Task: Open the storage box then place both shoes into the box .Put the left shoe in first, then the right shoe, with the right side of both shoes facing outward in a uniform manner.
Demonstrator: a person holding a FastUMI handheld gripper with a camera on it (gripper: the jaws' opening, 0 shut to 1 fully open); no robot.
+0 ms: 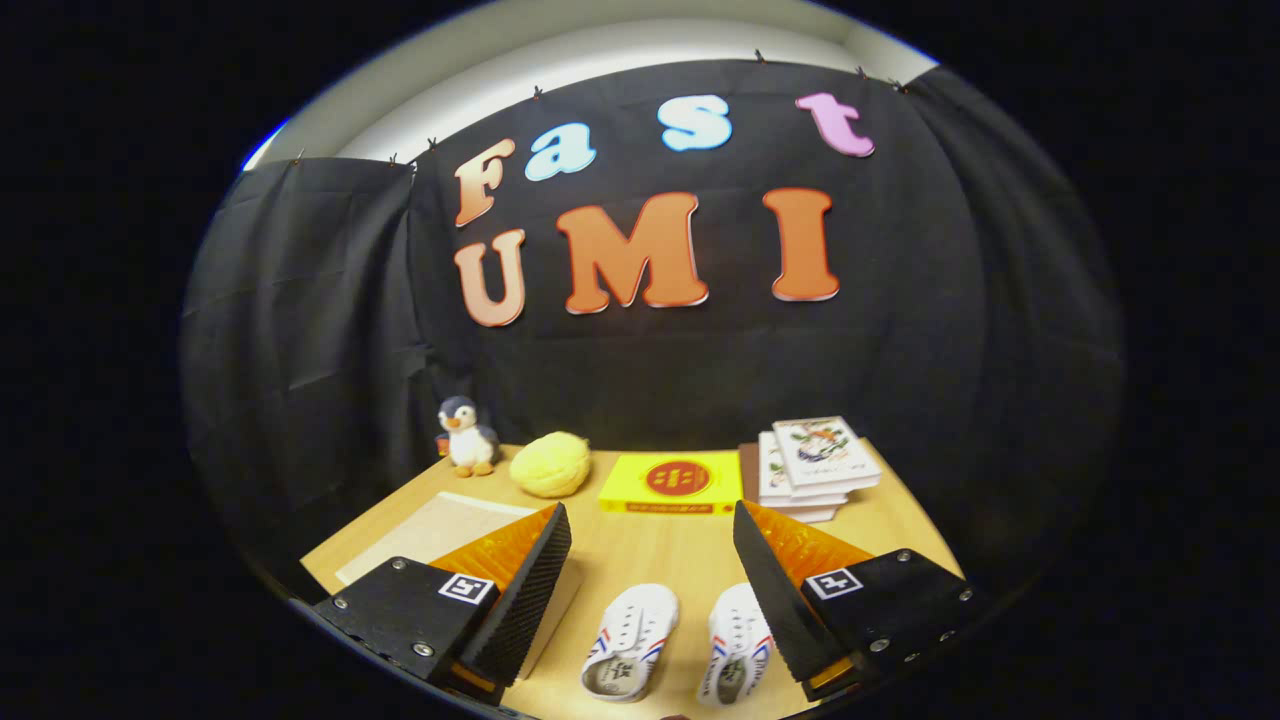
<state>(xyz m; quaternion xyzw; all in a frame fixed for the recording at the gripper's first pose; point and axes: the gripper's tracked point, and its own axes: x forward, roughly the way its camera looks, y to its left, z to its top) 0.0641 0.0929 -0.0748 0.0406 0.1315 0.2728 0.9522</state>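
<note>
I am holding my gripper (652,525) above the wooden table (660,555) with its fingers spread wide apart and nothing between the pads; it is gripping nothing. Below the gap between the fingers, two small white shoes are lying side by side with their toes pointing away from me. The left-hand shoe (632,640) is sitting roughly under the middle of the gap, and the right-hand shoe (737,645) is lying just beside my right finger (775,590), which is partly covering its outer edge. Both are showing red and blue stripes on their sides. By my left finger (525,590), a flat pale box (440,530) is resting on the table, its lid closed, with the finger overlapping its near corner. Beyond the fingers, along the back of the table, a plush penguin (465,435) is standing to the left, a round yellow plush (550,464) is sitting beside it, a flat yellow box (672,483) is lying straight ahead, and a stack of books (815,465) is resting to the right.
</note>
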